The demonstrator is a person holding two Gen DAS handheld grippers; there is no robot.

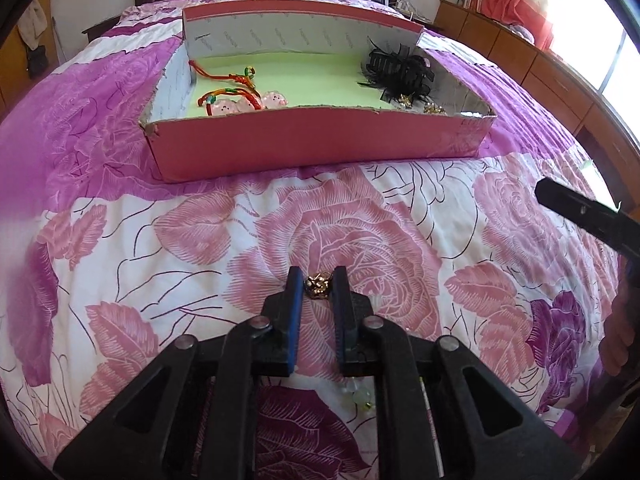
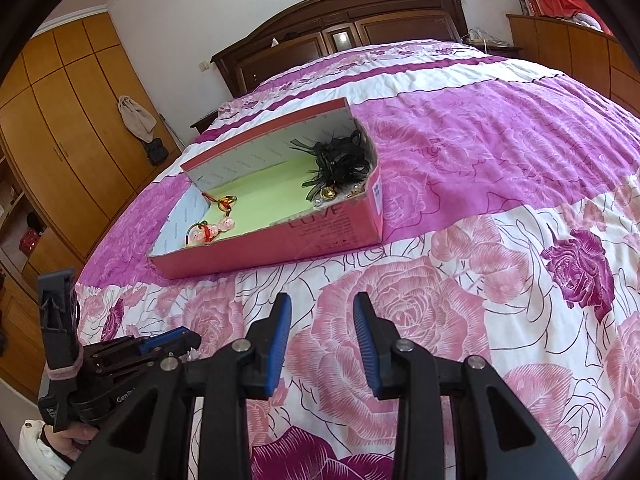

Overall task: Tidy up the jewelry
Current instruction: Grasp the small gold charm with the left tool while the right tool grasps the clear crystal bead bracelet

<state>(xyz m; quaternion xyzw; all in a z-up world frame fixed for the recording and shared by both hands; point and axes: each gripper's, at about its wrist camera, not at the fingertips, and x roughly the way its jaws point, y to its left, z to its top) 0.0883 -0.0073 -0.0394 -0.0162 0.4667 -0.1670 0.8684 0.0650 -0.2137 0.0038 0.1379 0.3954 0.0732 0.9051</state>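
My left gripper [image 1: 318, 280] is shut on a small gold filigree bead [image 1: 317, 282], held between its fingertips just above the floral bedspread [image 1: 224, 240]. A pale green beaded piece [image 1: 358, 398] lies on the bedspread below the gripper, partly hidden. A shallow pink box [image 1: 320, 140] with a green floor stands further up the bed; it holds red-cord bracelets with pink charms [image 1: 236, 100] on the left and a black feather hair clip [image 1: 400, 70] with gold pieces [image 1: 434, 109] on the right. My right gripper [image 2: 322, 304] is open and empty over the bedspread, short of the box [image 2: 280, 240]. The left gripper also shows in the right wrist view [image 2: 176, 340].
A dark wooden headboard [image 2: 340, 32] closes the far end of the bed. Wooden wardrobes [image 2: 60, 128] stand on the left and a low wooden dresser [image 1: 520, 48] along the right wall by a bright window. The right gripper's body [image 1: 584, 216] shows at the left view's right edge.
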